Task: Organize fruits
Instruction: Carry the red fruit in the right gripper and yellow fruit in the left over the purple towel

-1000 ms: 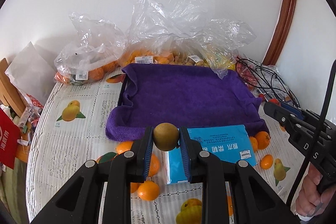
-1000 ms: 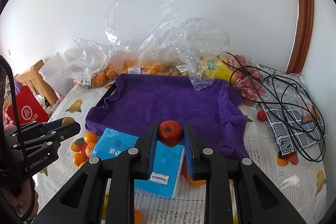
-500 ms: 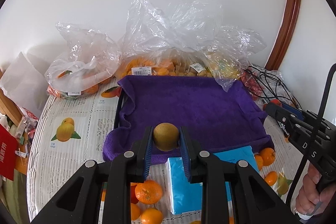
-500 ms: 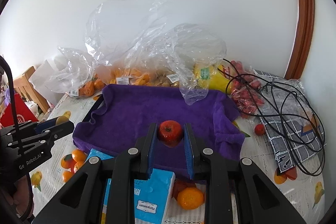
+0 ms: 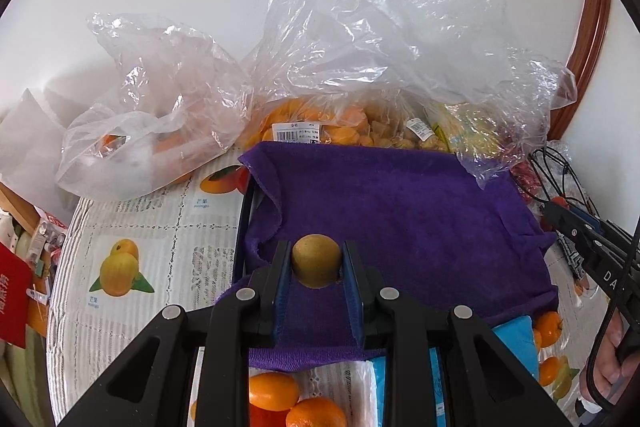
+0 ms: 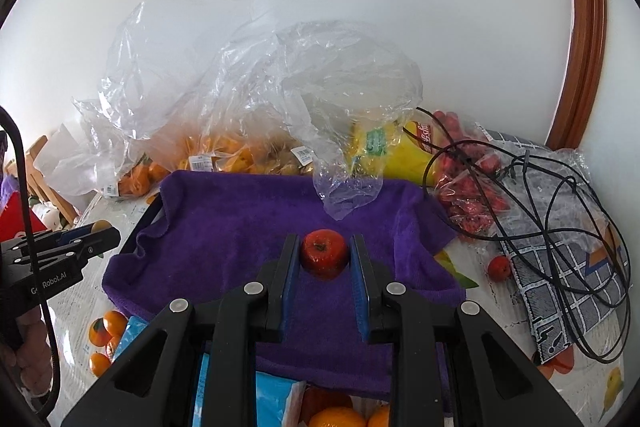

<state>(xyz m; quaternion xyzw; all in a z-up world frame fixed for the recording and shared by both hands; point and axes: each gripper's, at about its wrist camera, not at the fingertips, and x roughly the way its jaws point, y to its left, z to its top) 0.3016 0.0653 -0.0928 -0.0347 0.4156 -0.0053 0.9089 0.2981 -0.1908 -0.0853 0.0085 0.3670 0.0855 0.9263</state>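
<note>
My left gripper is shut on a brownish-green round fruit and holds it over the near left part of a purple towel that lines a dark tray. My right gripper is shut on a small red apple and holds it over the near middle of the same towel. The towel lies bare. The right gripper shows at the right edge of the left wrist view, and the left gripper at the left edge of the right wrist view.
Clear plastic bags of oranges and other fruit stand behind the tray against the wall. Loose oranges and a blue tissue pack lie in front. Black cables, a red fruit packet and a checked cloth lie right.
Both grippers have moved forward with their fruits, from over the tissue pack and loose oranges to over the near part of the purple towel.
</note>
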